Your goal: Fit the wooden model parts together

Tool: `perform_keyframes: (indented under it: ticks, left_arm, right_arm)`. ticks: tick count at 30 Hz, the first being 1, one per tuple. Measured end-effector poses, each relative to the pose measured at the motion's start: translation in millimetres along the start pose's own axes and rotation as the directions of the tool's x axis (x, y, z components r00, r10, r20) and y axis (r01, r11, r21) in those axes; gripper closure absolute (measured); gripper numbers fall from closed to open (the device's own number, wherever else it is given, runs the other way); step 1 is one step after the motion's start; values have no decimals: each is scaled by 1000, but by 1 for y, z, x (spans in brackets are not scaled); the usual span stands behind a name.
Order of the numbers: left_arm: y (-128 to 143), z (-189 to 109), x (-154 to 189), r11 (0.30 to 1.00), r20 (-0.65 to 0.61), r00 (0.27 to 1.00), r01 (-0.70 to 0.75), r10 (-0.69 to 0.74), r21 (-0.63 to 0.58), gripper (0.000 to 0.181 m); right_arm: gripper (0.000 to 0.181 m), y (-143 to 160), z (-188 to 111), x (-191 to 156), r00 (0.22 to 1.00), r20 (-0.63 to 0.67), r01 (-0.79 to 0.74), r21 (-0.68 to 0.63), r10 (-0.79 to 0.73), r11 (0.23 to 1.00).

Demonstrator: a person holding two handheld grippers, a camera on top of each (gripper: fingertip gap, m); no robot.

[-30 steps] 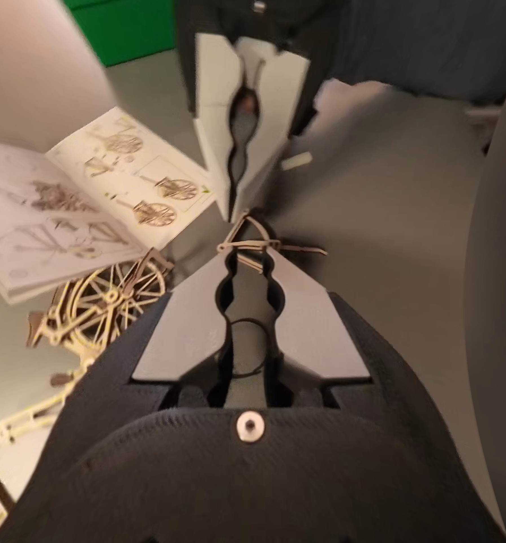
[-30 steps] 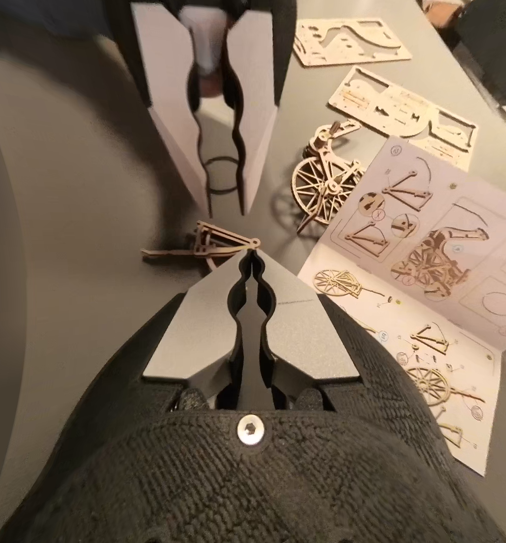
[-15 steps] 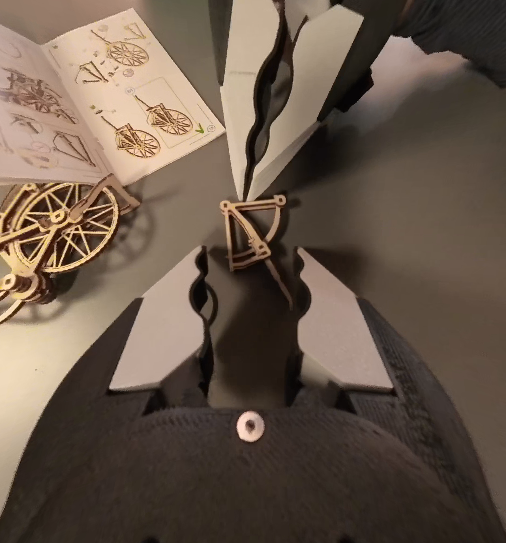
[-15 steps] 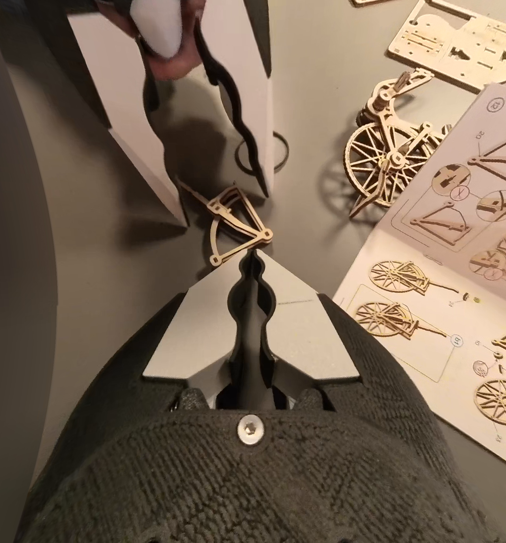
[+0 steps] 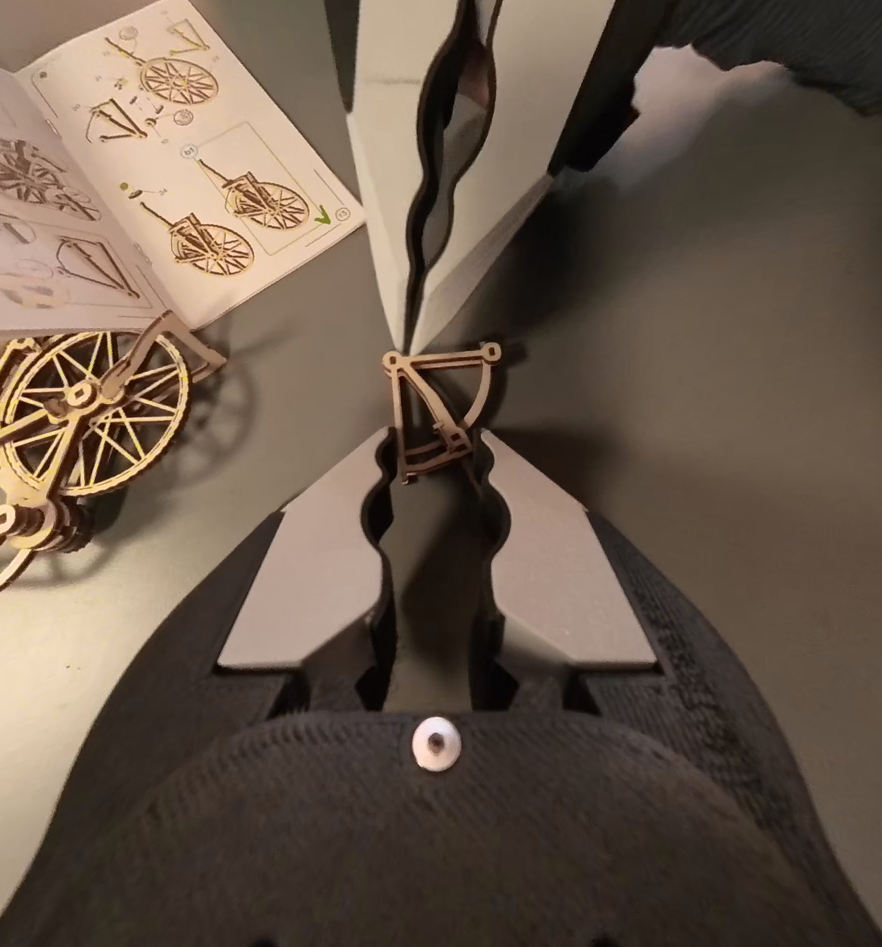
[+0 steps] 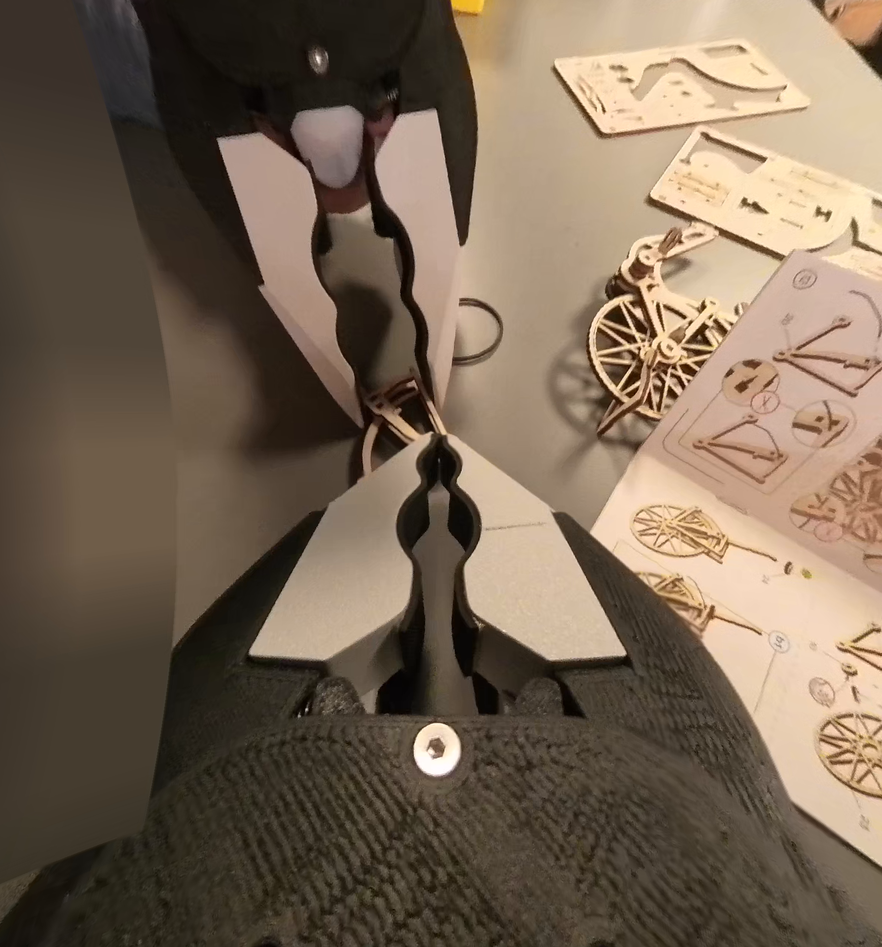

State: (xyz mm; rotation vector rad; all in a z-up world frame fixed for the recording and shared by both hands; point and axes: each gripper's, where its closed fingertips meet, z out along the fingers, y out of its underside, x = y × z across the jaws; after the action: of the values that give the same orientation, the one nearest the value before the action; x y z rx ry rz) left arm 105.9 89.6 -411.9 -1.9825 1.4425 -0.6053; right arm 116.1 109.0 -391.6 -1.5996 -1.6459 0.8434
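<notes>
A small triangular wooden frame (image 5: 436, 410), pale laser-cut ply with one curved side and round eyelets at its corners, sits between two grippers that face each other over a grey-green matte tabletop (image 5: 710, 410). The right gripper (image 5: 411, 344) is pinched closed on the frame's near corner. The left gripper (image 5: 435, 441) has its fingers partly apart around the frame's other end; whether they touch it cannot be told. Nearby lie a spoked wooden wheel assembly (image 5: 83, 405), an open instruction booklet (image 5: 121, 169), a black rubber ring (image 6: 480, 333) and two punched-out ply sheets (image 6: 680, 84). Lighting is dim and warm.
</notes>
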Motion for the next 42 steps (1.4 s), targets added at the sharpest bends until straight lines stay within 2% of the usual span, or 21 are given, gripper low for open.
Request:
perform_keyframes:
  ticks: [3,5,10,12,15,18,21,23,26,27,29,31,32,33,34,36,38,39,40,41,42]
  left_arm:
    - [0,0,1,1000,-4,1000,-5,5,1,153]
    - [0,1,1,1000,-8,1000,-1,1,5,153]
    - [-1,1,1,1000,-12,1000,8,-8,11,153]
    - [-1,1,2,1000,-15,1000,11,-10,15,153]
    - [-1,1,1,1000,-17,1000,12,-12,19,153]
    - [-1,1,1,1000,-17,1000,17,-17,26,153]
    - [-2,2,1,999,-15,1000,16,-16,33,153]
    - [-2,2,1,999,-18,1000,19,-18,36,153]
    - [-2,2,1,999,-15,1000,18,-17,39,153]
    - [-2,2,1,999,-17,1000,20,-19,38,153]
    - [-2,2,1,999,-17,1000,22,-21,40,153]
    - [-3,2,1,999,-14,1000,22,-22,41,153]
    - [-3,3,1,999,-14,1000,23,-22,42,153]
    - [-3,3,1,999,-15,1000,24,-23,43,153]
    - [-3,3,1,999,-16,1000,24,-23,43,153]
    - [-3,3,1,999,-13,1000,25,-25,43,153]
    - [-3,3,1,999,-13,1000,26,-26,46,153]
    - [-3,3,1,998,-16,999,31,-30,48,153]
    - [-3,3,1,998,-19,999,34,-33,49,153]
    - [-3,3,1,998,-20,999,37,-36,51,153]
    - [-3,3,1,998,-21,999,40,-39,53,153]
  right_arm:
    - [181,-25,-3,-1,1000,-3,6,106,-6,994]
    - [181,-3,8,-6,999,19,31,-34,-31,999]
    - [181,-23,0,-10,999,19,27,72,-28,997]
    - [181,2,10,-8,1000,28,5,-30,-4,1000]
    - [181,-32,-7,-4,998,-31,52,107,-49,993]
    - [181,3,8,-4,1000,7,7,-28,-7,1000]
    - [181,-38,-9,-3,999,-33,48,145,-43,988]
    - [181,8,11,-5,999,-8,43,-74,-43,996]
    - [181,-33,-5,0,994,-69,87,102,-80,991]
    - [181,-33,-5,-3,995,-54,84,98,-79,992]
    - [181,4,12,-4,999,-14,31,-52,-32,998]
    - [181,-11,2,1,995,-61,76,-32,-78,997]
    - [181,-30,-5,-1,994,-65,89,56,-86,994]
    - [181,-28,-4,-5,998,-31,58,55,-57,997]
    - [181,-1,5,-3,999,-19,38,-70,-40,997]
    - [181,-4,3,-1,999,-10,-37,-39,36,999]
    - [181,-39,-8,-1,997,-64,42,102,-35,994]
    - [181,-28,-3,-2,999,-47,5,49,-3,999]
    - [181,4,7,-1,999,-34,-35,-99,32,994]
    - [181,-3,8,-4,996,-2,-84,-31,84,996]
    - [181,-1,4,0,998,-38,-56,-84,53,995]
